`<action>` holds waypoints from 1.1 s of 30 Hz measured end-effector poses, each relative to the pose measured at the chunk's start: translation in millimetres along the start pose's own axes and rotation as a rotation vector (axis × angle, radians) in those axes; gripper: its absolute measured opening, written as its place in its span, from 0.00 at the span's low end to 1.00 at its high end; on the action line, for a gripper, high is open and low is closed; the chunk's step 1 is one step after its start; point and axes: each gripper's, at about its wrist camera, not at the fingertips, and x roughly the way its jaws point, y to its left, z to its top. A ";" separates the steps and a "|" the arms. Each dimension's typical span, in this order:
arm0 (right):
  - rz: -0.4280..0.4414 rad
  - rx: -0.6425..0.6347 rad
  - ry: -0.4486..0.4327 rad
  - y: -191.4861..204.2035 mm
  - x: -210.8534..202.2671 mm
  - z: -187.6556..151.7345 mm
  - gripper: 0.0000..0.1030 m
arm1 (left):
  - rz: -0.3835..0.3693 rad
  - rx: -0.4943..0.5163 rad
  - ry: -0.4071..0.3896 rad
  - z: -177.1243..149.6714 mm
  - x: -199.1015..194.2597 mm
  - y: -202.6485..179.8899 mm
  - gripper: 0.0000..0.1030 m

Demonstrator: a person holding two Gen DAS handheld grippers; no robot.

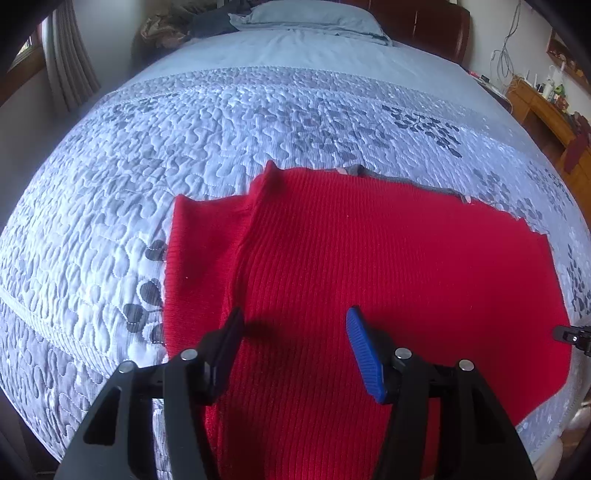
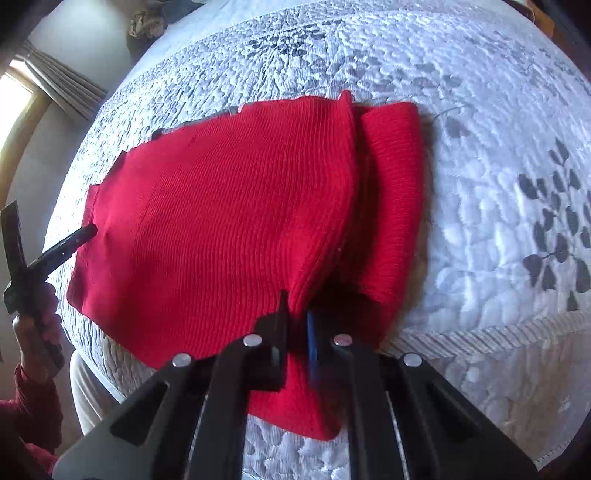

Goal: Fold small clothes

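Note:
A red ribbed knit garment lies spread on a quilted bedspread, with one side flap creased along a raised ridge. My left gripper hovers over its near part, open, with only flat fabric below the black and blue fingers. In the right wrist view the garment has a ridge of cloth running into my right gripper, which is shut on that fold. The left gripper shows at the garment's left edge, held by a hand.
The bedspread has grey leaf prints and a corded border near the front. A pillow and dark headboard are at the far end. A wooden desk with clutter stands right; curtains hang left.

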 end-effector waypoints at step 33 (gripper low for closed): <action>0.073 0.223 -0.039 -50.2 -16.3 3.7 0.66 | -0.036 0.088 0.064 15.8 20.2 -43.8 0.66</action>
